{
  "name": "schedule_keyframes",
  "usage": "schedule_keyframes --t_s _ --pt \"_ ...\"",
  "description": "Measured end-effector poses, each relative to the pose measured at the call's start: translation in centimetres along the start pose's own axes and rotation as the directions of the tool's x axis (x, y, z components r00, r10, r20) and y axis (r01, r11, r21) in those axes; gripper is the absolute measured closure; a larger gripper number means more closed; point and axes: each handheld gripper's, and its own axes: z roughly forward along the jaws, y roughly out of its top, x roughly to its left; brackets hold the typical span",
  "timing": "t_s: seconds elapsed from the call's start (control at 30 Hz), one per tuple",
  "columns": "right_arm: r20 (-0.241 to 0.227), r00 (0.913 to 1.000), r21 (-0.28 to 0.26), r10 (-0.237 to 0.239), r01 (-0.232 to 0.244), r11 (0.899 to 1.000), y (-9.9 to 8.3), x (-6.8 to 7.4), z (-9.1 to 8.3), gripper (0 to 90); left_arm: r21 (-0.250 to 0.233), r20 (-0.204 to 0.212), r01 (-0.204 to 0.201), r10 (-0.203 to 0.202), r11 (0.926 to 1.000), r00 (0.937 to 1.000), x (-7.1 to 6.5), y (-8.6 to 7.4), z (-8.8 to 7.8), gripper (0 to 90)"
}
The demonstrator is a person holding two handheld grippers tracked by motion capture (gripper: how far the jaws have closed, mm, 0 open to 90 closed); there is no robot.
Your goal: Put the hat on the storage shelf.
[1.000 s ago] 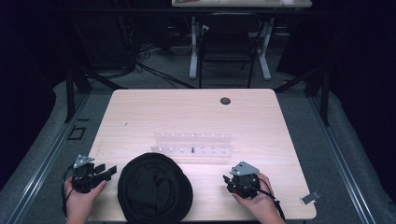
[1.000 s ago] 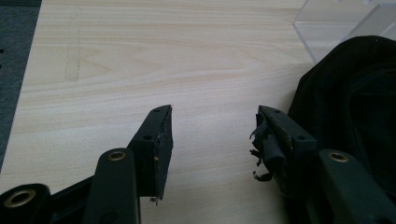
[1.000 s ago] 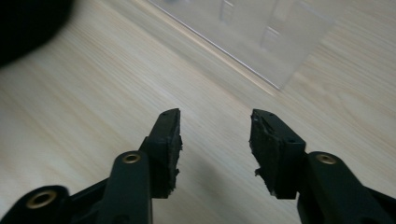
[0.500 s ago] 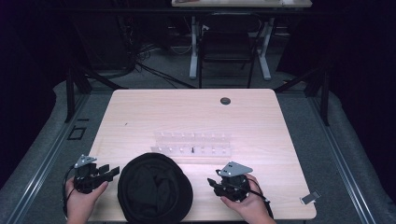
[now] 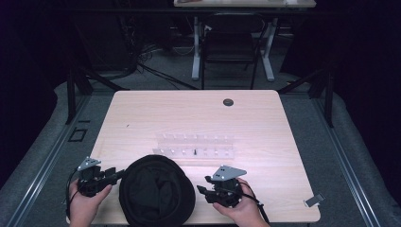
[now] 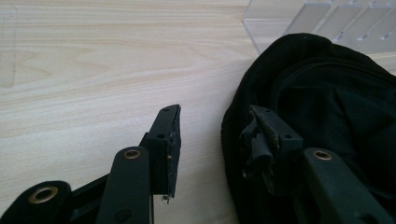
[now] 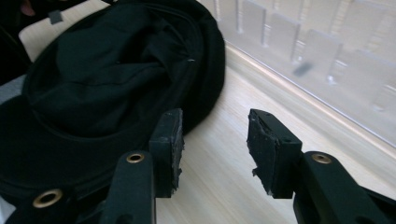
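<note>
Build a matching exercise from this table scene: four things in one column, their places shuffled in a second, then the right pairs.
Things:
1. round black fabric hat
2. clear plastic divided rack
3. small dark round disc
4. small grey tag

Places:
A. table's far edge
B. table's near right corner
C. between the two grippers
D. mid-table, beyond the hat

Pairs: 1-C, 2-D, 3-A, 4-B

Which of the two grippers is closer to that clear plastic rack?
Right. The right gripper sits just below the clear rack; the left gripper lies farther off, beyond the black hat.
</note>
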Motion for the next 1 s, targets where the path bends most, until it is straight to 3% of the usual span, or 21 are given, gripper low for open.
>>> schedule_keyframes --t_s 0.3,0.53,0.83,1.0 --pt "-0.05 0.9987 -0.021 0.002 -0.003 1.0 0.7 0.9 0.6 55.7 0.029 0.013 -0.023 0.023 0.9993 0.9997 -0.4 -0.1 0.4 56.2" --pt "-0.083 0.9966 0.031 0.001 0.001 1.0 0.8 1.6 1.8 57.8 0.024 0.017 -0.022 0.022 0.9995 0.9996 -0.5 -0.1 0.5 58.9" --pt "-0.086 0.9963 0.063 0.003 0.003 0.998 0.9 1.7 2.8 65.0 0.045 0.049 -0.023 0.021 0.9987 0.9986 -0.7 -0.1 0.6 72.1" --pt "-0.087 0.9962 0.075 0.005 0.002 0.997 1.0 1.6 3.1 67.7 0.074 0.067 -0.043 0.038 0.9963 0.997 -0.8 0.0 0.6 79.0"
